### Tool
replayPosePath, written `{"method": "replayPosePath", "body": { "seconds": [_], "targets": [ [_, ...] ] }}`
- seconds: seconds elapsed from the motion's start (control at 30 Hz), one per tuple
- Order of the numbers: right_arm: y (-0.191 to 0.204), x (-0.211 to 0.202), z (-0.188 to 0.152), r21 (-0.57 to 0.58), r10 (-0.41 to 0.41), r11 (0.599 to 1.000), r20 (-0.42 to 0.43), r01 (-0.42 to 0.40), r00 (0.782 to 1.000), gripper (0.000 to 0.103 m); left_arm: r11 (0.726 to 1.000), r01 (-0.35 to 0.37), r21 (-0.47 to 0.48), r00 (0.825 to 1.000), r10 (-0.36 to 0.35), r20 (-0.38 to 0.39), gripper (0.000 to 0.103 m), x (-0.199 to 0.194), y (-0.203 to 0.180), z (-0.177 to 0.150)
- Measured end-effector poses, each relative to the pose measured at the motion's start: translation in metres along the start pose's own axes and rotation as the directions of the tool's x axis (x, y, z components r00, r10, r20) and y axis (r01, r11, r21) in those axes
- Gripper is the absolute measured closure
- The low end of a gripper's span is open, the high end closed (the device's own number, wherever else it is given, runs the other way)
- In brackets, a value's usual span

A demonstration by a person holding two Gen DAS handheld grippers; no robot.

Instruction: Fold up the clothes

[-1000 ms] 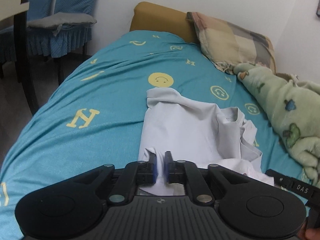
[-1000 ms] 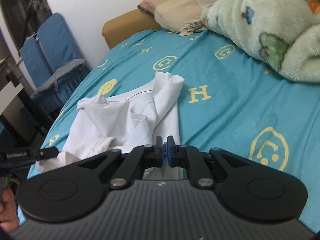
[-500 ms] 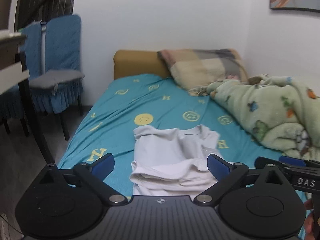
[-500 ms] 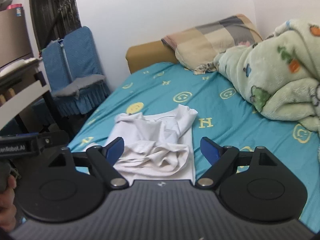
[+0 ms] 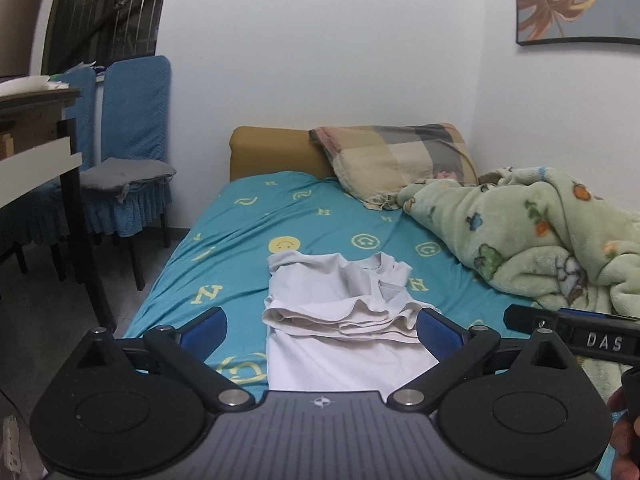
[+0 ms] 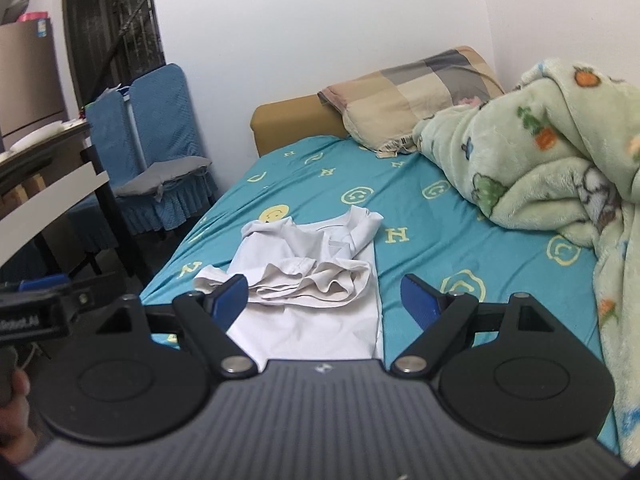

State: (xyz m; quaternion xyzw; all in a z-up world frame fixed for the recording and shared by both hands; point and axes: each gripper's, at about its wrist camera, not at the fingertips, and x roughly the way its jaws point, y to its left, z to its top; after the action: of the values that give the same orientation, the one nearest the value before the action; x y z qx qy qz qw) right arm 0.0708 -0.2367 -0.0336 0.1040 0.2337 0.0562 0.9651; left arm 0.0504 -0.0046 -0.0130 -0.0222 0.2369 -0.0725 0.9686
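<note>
The left gripper (image 5: 322, 330) has its jaws spread wide apart, and nothing is between them. Its fingers (image 5: 204, 328) are black with smooth blue pads. The right gripper (image 6: 324, 300) is the same: jaws wide apart, holding nothing, with blue pads on black fingers (image 6: 420, 300). Both are up above the bed, not touching the cloth.

Just past the jaws lies the white shirt (image 5: 340, 304). It is soft and thin. The near part is flat and smooth. The far part is bunched up in wavy folds, and its collar sits at the far end. In the right view the white shirt (image 6: 316, 276) shows the same rumpled heap in the middle.

The shirt rests on a blue-green bed sheet (image 5: 240, 248) with yellow smiley faces and letters on it. To the right is a fluffy pale green blanket (image 5: 540, 232) in a big lump, with little animal pictures. At the far end leans a checked pillow (image 5: 400, 156) against a tan headboard (image 5: 272, 152). On the far left stands a chair (image 5: 128, 152) with a blue cover and a gray cushion, beside a table (image 5: 36, 136).
</note>
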Motion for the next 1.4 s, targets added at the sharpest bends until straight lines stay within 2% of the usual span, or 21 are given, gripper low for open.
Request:
{"method": "replayPosePath", "body": {
  "seconds": [0.17,0.43,0.53,0.6,0.63,0.7,0.73,0.77,0.8,0.83,0.9,0.93,1.0,1.1,1.2,1.27,1.33,1.37,1.4],
  "targets": [
    [0.002,0.008,-0.004,-0.009,-0.017,1.000,-0.018,0.016,1.000,0.018,0.999,-0.029,0.033,1.000,0.028,0.014,0.001,0.000,0.006,-0.008],
    [0.004,0.022,-0.011,0.007,-0.018,1.000,-0.068,0.018,0.998,0.018,0.998,0.016,-0.068,0.997,-0.021,-0.073,0.001,0.019,0.026,-0.018],
    [0.004,0.023,-0.013,0.017,-0.041,0.999,-0.068,0.042,0.997,0.020,0.989,0.052,-0.137,0.991,-0.068,-0.113,0.001,0.024,0.033,-0.021],
    [0.004,0.025,-0.014,0.020,-0.080,0.996,-0.086,0.082,0.993,0.050,0.974,0.083,-0.213,0.982,-0.117,-0.151,0.001,0.028,0.039,-0.024],
    [0.002,0.026,-0.014,0.032,-0.080,0.996,-0.105,0.084,0.991,0.051,0.961,0.097,-0.258,0.974,-0.145,-0.173,0.001,0.031,0.042,-0.027],
    [-0.009,0.029,-0.018,0.130,-0.019,0.991,-0.152,0.039,0.988,0.049,0.929,0.115,-0.351,0.955,-0.201,-0.219,0.001,0.038,0.050,-0.034],
    [-0.017,0.031,-0.020,0.207,0.021,0.978,-0.180,0.017,0.983,0.049,0.909,0.115,-0.402,0.941,-0.229,-0.249,0.001,0.043,0.054,-0.039],
    [-0.025,0.035,-0.024,0.293,0.059,0.956,-0.213,0.006,0.975,0.041,0.884,0.109,-0.455,0.926,-0.257,-0.277,0.002,0.048,0.059,-0.046],
    [-0.034,0.038,-0.030,0.386,0.095,0.923,-0.245,0.007,0.965,0.032,0.855,0.099,-0.509,0.910,-0.285,-0.302,0.002,0.054,0.064,-0.053],
    [-0.042,0.040,-0.038,0.478,0.129,0.878,-0.270,0.016,0.954,0.027,0.823,0.086,-0.561,0.892,-0.314,-0.325,0.002,0.060,0.069,-0.061],
    [-0.047,0.045,-0.050,0.553,0.150,0.832,-0.282,0.033,0.948,0.026,0.761,0.059,-0.646,0.857,-0.371,-0.358,0.003,0.072,0.077,-0.078],
    [-0.049,0.047,-0.056,0.587,0.159,0.809,-0.287,0.042,0.945,0.026,0.745,0.044,-0.666,0.846,-0.382,-0.372,0.004,0.078,0.079,-0.085],
    [-0.053,0.051,-0.068,0.650,0.178,0.757,-0.295,0.061,0.939,0.026,0.734,0.014,-0.678,0.832,-0.385,-0.399,0.005,0.089,0.081,-0.093],
    [-0.059,0.058,-0.086,0.736,0.208,0.671,-0.303,0.090,0.930,0.026,0.726,-0.003,-0.688,0.834,-0.378,-0.403,0.006,0.101,0.082,-0.098],
    [-0.065,0.065,-0.104,0.809,0.238,0.574,-0.308,0.122,0.921,0.027,0.718,-0.009,-0.696,0.849,-0.363,-0.385,0.006,0.107,0.083,-0.100],
    [-0.069,0.069,-0.116,0.851,0.259,0.505,-0.309,0.144,0.915,0.027,0.713,-0.016,-0.701,0.860,-0.348,-0.374,0.010,0.108,0.083,-0.101],
    [-0.069,0.069,-0.116,0.848,0.223,0.508,-0.295,0.147,0.929,0.029,0.708,-0.037,-0.705,0.870,-0.324,-0.372,0.025,0.109,0.084,-0.101],
    [-0.068,0.068,-0.116,0.844,0.208,0.514,-0.293,0.151,0.933,0.032,0.701,-0.051,-0.711,0.875,-0.312,-0.370,0.030,0.110,0.085,-0.101],
    [-0.068,0.068,-0.115,0.840,0.193,0.519,-0.291,0.155,0.937,0.039,0.695,-0.065,-0.716,0.878,-0.301,-0.372,0.041,0.110,0.087,-0.101]
  ]
}}
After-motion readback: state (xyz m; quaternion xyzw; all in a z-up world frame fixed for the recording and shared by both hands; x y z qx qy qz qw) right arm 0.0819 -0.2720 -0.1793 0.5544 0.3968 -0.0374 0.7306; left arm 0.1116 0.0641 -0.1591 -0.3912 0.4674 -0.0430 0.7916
